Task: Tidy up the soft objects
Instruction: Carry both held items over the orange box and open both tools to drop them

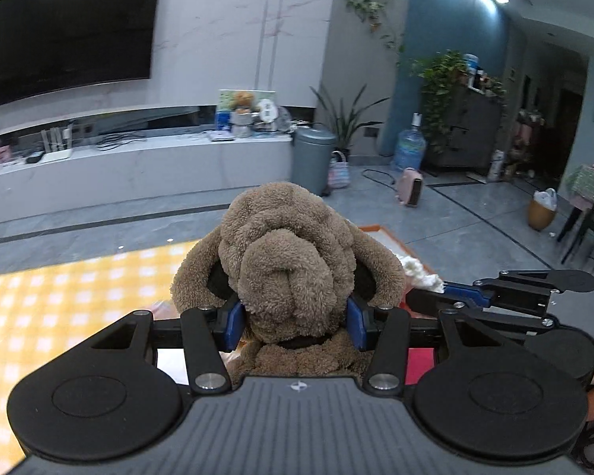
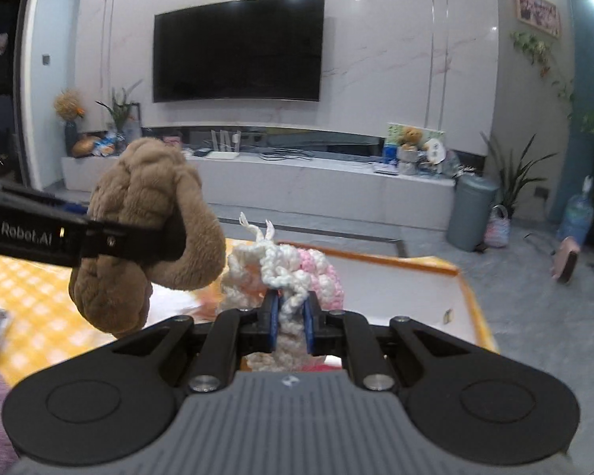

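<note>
Yellow checked cloth (image 1: 59,297) lies below both lifted toys: the brown plush dog (image 1: 293,261), head clamped in the left gripper (image 1: 295,318), and the smaller white-and-pink knitted toy (image 2: 285,277), pinched by the right gripper (image 2: 291,318). Picking up looks done; placing remains (destination unseen).

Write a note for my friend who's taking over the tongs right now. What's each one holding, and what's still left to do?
Left tongs: shut on the brown plush dog, pads squeezing both sides of its head; it hangs in the air.
Right tongs: shut on the white and pink yarn toy, gripped by a thick white strand, also lifted.
Where: both toys are above the table with the yellow checked cloth; an orange-rimmed tray lies just beyond the yarn toy.
Done: both soft things picked up.
Left: neither is put down yet. The pictures don't show where they belong; the tray is my guess.
</note>
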Available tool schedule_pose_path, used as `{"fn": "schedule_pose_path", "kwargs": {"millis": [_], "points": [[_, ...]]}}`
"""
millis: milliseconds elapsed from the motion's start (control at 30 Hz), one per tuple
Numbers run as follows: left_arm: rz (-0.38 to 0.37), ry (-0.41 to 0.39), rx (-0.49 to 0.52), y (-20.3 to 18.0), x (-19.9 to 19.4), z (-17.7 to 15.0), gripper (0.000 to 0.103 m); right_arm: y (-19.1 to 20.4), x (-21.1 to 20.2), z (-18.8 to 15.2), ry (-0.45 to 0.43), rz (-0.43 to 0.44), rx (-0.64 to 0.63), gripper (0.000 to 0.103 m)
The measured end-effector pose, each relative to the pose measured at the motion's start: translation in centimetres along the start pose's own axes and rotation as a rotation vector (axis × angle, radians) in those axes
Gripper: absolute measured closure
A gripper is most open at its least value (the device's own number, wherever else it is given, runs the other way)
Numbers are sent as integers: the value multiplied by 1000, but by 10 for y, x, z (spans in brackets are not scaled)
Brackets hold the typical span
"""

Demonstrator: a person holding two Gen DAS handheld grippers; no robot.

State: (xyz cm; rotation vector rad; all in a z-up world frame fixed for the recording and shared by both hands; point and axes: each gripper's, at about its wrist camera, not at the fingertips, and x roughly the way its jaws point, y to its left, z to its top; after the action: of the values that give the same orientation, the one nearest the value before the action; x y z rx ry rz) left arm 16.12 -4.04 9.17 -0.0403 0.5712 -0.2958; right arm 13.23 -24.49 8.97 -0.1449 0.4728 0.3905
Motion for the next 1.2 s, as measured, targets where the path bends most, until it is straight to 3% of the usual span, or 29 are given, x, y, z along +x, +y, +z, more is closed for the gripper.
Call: {"fn": "schedule_pose_path", "kwargs": {"millis": [233,567,900,1033,1200], "points": [[-74,75,12,-11,74,23,46,-39,57,19,114,-65,-69,92],[-116,267,37,-11,154,4,46,-87,145,9,359,-55,-52,92],[-130,423,36,-3,185,-12,45,-104,191,-11,546,5,40,92],[-116,459,12,1,189,-15,41,-106,193,-16,568,20,75,90],[-87,458,10,1,183,-14,34,-107,198,-11,575,30,98,81]]}}
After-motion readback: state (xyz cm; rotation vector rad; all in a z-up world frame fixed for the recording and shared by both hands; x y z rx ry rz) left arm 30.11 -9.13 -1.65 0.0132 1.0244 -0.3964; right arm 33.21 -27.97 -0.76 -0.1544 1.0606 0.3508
